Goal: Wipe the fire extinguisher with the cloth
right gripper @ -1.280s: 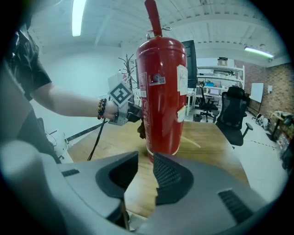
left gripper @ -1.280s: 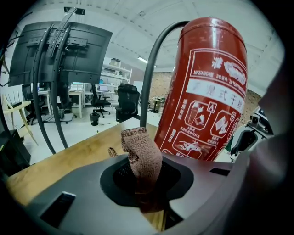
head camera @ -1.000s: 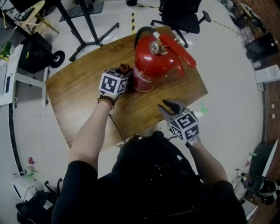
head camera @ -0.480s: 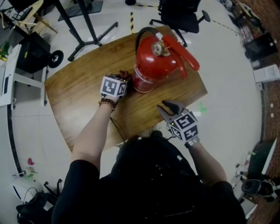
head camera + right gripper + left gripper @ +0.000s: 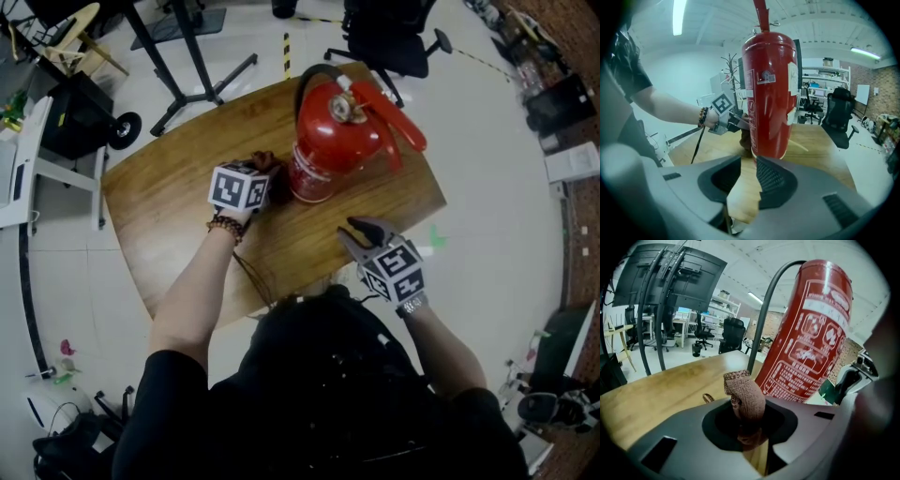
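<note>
The head view looks steeply down on the wooden table [image 5: 169,206], while both gripper views look low across it from different sides, sharing the fire extinguisher [image 5: 328,141] close ahead.

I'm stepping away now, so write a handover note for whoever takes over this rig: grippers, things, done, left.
Left gripper: shut on the brown cloth, low beside the fire extinguisher, which stands upright on the wooden table.
Right gripper: open, empty, over the table's near edge.
Done: cloth in grip, at the cylinder.
Left: the wiping; how much is wiped doesn't show.
</note>
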{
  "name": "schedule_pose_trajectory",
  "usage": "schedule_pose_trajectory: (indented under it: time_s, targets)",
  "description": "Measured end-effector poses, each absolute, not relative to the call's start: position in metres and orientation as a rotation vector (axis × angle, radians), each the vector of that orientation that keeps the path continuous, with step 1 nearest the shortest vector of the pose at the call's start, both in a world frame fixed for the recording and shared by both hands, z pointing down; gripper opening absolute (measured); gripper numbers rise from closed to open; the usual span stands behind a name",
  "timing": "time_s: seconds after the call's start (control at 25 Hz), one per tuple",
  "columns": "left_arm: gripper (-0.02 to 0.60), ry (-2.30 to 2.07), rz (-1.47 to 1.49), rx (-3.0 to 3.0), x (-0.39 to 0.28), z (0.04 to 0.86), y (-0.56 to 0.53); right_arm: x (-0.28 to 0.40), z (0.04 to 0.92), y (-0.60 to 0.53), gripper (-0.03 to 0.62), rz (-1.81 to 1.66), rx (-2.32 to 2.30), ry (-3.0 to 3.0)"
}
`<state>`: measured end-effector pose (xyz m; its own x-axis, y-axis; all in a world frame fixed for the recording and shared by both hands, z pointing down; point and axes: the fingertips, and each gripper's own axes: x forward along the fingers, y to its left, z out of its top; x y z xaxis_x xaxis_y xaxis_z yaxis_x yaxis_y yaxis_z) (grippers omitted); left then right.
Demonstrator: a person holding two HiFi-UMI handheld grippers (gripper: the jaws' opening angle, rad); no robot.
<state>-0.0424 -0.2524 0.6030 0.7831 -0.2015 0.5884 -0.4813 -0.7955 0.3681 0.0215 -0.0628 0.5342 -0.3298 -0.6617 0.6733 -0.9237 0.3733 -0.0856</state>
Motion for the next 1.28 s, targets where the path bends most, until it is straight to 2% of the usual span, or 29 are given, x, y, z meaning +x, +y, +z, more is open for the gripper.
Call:
schedule_pose_trajectory:
  time_s: [0.8, 1.04, 1.28]
  targets:
    - [0.069, -0.420, 0.447, 2.998, -0.047, 0.273, -0.236, 0.006, 0.518, -0.067, 0.132, 0.557, 1.333, -2.172]
    - [0.069, -0.364, 0.349, 3.064, -0.027, 0.213, -0.222, 0.020, 0.515, -0.066, 0.132, 0.554, 1.352, -2.186]
    - [0.069, -0.310, 0.404, 3.105, -0.003, 0.203, -0.218, 0.040, 0.511, -0.072, 0.131, 0.563, 1.373, -2.195]
